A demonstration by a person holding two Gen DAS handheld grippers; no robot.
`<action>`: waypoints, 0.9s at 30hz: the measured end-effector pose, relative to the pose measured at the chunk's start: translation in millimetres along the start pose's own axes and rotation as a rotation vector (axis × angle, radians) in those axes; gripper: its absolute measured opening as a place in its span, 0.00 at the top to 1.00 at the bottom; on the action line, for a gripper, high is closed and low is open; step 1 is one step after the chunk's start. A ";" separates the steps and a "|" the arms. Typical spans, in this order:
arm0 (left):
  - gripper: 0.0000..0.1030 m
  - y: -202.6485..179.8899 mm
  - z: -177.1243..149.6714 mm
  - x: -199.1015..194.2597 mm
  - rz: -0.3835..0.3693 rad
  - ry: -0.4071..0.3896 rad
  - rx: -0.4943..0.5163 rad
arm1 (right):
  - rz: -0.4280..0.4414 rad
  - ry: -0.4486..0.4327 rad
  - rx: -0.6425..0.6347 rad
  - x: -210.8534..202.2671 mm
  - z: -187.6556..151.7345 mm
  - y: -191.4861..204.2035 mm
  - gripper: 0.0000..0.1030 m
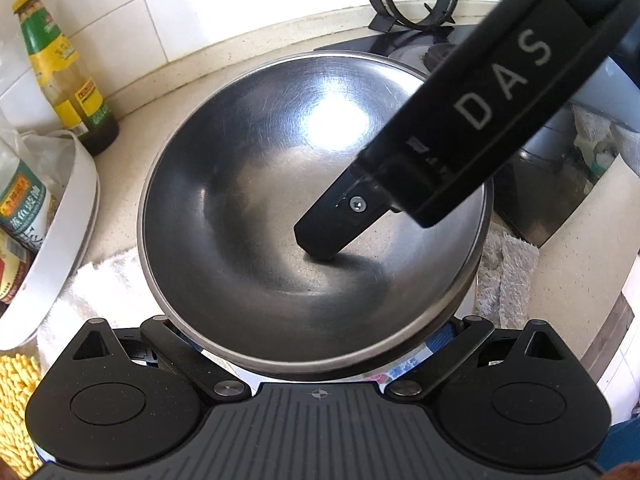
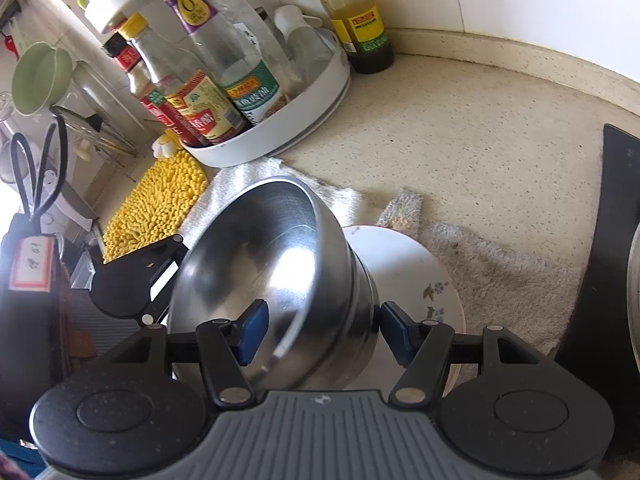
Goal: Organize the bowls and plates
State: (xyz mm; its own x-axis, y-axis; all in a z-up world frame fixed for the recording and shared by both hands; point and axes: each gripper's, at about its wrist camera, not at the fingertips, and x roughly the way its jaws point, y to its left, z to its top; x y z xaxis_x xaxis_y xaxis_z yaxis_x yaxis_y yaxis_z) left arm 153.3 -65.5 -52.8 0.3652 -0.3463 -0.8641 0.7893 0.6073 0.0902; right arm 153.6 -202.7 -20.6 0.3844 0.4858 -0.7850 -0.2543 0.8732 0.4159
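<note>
A steel bowl (image 1: 280,184) fills the left wrist view, lying over the spread arms of my left gripper (image 1: 316,360), whose fingertips are hidden under it. The right gripper's black finger (image 1: 340,220) reaches down inside this bowl. In the right wrist view the steel bowl (image 2: 280,272) is tilted, with its wall between my right gripper's (image 2: 320,332) blue pads (image 2: 252,332), one inside and one outside. A white floral plate (image 2: 408,272) lies on the towel under and right of the bowl.
A white round tray (image 2: 280,136) of sauce bottles stands at the back left, with a yellow-label bottle (image 2: 356,16) beside it. A yellow chenille mat (image 2: 156,204) and a white towel (image 2: 500,280) cover the counter. A stove (image 1: 420,40) lies beyond the bowl.
</note>
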 end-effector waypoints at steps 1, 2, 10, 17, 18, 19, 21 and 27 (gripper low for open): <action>0.02 -0.3 -3.4 -0.3 0.010 0.001 0.000 | 0.003 -0.004 -0.001 -1.5 -0.8 0.2 0.38; 0.03 -0.9 -5.3 -1.1 0.021 0.004 0.003 | 0.006 -0.010 0.001 -3.5 -1.7 0.3 0.38; 0.04 -6.0 -18.5 -28.4 0.049 -0.030 -0.032 | -0.013 -0.101 0.004 -34.2 -11.0 6.0 0.38; 0.04 -6.6 -26.6 -51.8 0.065 -0.077 -0.077 | -0.026 -0.216 -0.007 -73.8 -25.9 23.3 0.38; 0.03 -7.0 -27.2 -55.9 0.070 -0.087 -0.082 | -0.028 -0.229 -0.010 -78.7 -29.5 27.1 0.38; 0.03 -9.8 -28.8 -62.7 0.080 -0.100 -0.089 | -0.033 -0.240 -0.016 -83.1 -33.4 31.7 0.38; 0.03 -8.9 -29.9 -70.4 0.099 -0.125 -0.102 | -0.044 -0.264 -0.025 -91.3 -42.1 40.8 0.38; 0.00 -8.0 -35.5 -94.9 0.142 -0.204 -0.179 | -0.157 -0.339 -0.045 -105.4 -70.2 67.7 0.38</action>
State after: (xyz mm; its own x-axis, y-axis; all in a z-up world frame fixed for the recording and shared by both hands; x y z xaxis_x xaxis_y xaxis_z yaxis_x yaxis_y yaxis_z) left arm 94.8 -12.2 11.0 0.5719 -0.3743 -0.7299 0.6305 0.7699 0.0992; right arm 33.6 -197.6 58.0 0.6921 0.3384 -0.6375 -0.2044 0.9390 0.2764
